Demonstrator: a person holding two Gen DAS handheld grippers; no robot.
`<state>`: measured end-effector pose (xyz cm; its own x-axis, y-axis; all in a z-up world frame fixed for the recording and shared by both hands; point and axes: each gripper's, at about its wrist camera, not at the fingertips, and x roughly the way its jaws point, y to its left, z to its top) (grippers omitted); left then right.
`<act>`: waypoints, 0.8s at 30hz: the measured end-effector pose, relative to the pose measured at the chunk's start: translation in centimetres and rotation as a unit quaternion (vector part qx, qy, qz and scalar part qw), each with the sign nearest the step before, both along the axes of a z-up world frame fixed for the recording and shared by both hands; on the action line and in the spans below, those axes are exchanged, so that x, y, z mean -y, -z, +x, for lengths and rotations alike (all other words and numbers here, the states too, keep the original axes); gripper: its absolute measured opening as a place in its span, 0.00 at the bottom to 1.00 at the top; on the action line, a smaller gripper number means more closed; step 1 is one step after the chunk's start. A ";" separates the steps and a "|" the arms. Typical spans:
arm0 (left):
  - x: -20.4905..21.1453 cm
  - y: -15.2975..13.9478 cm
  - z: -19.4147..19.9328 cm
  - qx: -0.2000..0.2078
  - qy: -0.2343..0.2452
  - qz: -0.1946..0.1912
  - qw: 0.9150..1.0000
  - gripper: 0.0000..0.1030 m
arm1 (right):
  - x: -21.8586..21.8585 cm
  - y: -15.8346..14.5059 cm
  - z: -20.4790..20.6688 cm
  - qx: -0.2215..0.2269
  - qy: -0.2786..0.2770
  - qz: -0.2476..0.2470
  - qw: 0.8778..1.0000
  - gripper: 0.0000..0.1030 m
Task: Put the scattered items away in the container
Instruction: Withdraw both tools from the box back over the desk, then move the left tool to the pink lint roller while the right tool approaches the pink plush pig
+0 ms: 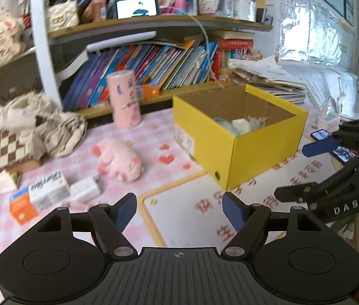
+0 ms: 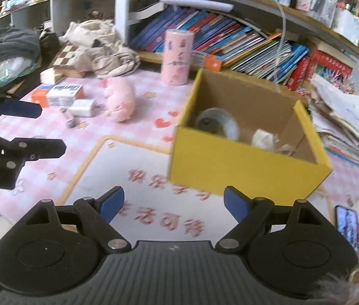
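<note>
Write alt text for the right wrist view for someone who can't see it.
An open, empty right gripper hovers over a pink checked desk before a yellow box holding a tape roll. A pink plush pig lies left.

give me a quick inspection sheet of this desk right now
surface: pink checked cloth with a printed mat.
job's things: yellow box holds a tape roll; pink plush, white charger and orange-white carton lie outside.
clutter: pink canister, crumpled cloth, phone.
grippers: left hand-held gripper and right hand-held gripper both open, empty.
cables: white cord hangs behind the box.
surroundings: crowded bookshelves.
</note>
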<state>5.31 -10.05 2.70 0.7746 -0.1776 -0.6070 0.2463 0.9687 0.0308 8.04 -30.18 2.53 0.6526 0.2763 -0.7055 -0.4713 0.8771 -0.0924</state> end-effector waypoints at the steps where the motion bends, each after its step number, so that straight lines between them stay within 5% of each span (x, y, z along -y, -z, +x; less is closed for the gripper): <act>1: -0.4 0.2 -0.3 -0.003 -0.003 -0.002 1.000 0.74 | -0.5 0.2 -0.4 -0.003 -0.003 -0.001 1.000 0.83; 24: -8.9 3.4 -3.3 -0.049 -0.113 -0.029 0.992 0.74 | -8.9 2.9 -1.6 -0.023 -0.061 -0.017 0.998 0.87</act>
<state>1.98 -1.12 -0.67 0.7362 -0.0425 -0.6754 0.0216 0.9990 -0.0393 6.41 -21.23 -0.40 0.5815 0.3278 -0.7446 -0.5796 0.8092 -0.0965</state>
